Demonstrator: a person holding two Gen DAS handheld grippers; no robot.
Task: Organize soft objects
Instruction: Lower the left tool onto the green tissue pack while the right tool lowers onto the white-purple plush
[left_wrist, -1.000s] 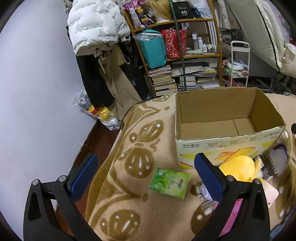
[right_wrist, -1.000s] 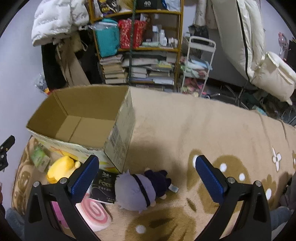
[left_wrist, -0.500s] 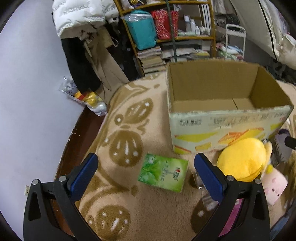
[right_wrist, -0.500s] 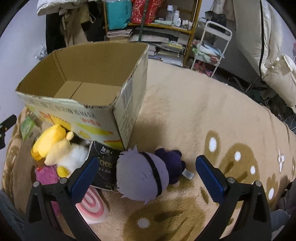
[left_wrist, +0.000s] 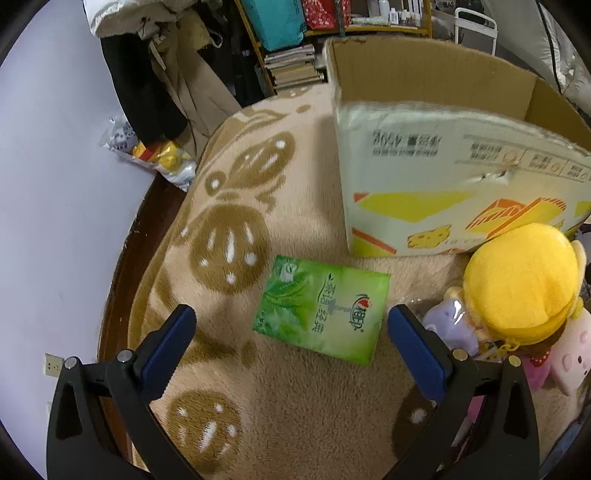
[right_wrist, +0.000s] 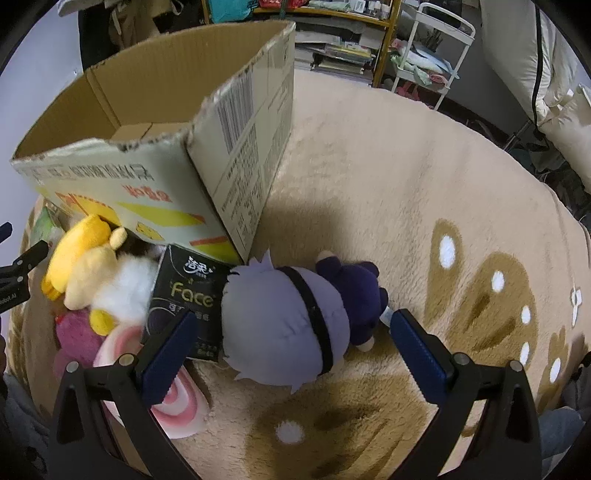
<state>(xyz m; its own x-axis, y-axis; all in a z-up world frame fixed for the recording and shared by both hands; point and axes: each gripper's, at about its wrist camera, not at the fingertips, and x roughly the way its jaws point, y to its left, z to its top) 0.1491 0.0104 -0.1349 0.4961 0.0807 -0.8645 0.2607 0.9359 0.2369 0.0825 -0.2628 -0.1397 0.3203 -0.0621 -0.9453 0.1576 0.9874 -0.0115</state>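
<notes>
A green tissue pack (left_wrist: 322, 308) lies flat on the beige blanket, right between the spread fingers of my left gripper (left_wrist: 291, 332), which is open and empty. An open cardboard box (left_wrist: 439, 173) stands behind it. A yellow plush (left_wrist: 521, 284) and a small wrapped purple toy (left_wrist: 448, 326) lie to the right. In the right wrist view a grey-haired doll in dark blue (right_wrist: 295, 321) lies between the fingers of my open right gripper (right_wrist: 291, 334). Left of it sit a black tissue pack (right_wrist: 186, 295), a yellow and white plush (right_wrist: 96, 273) and a pink swirl toy (right_wrist: 177, 398). The box (right_wrist: 207, 155) holds nothing I can see.
The beige blanket with brown leaf patterns (right_wrist: 406, 206) covers a bed. Its left edge drops to a dark floor and white wall (left_wrist: 55, 184). Bookshelves (left_wrist: 295, 44), hanging coats and a white trolley (right_wrist: 432, 48) stand behind the bed.
Both grippers have dropped lower and closer. The left one now straddles the green tissue pack; the right one now straddles the grey-haired doll. Nothing has been gripped.
</notes>
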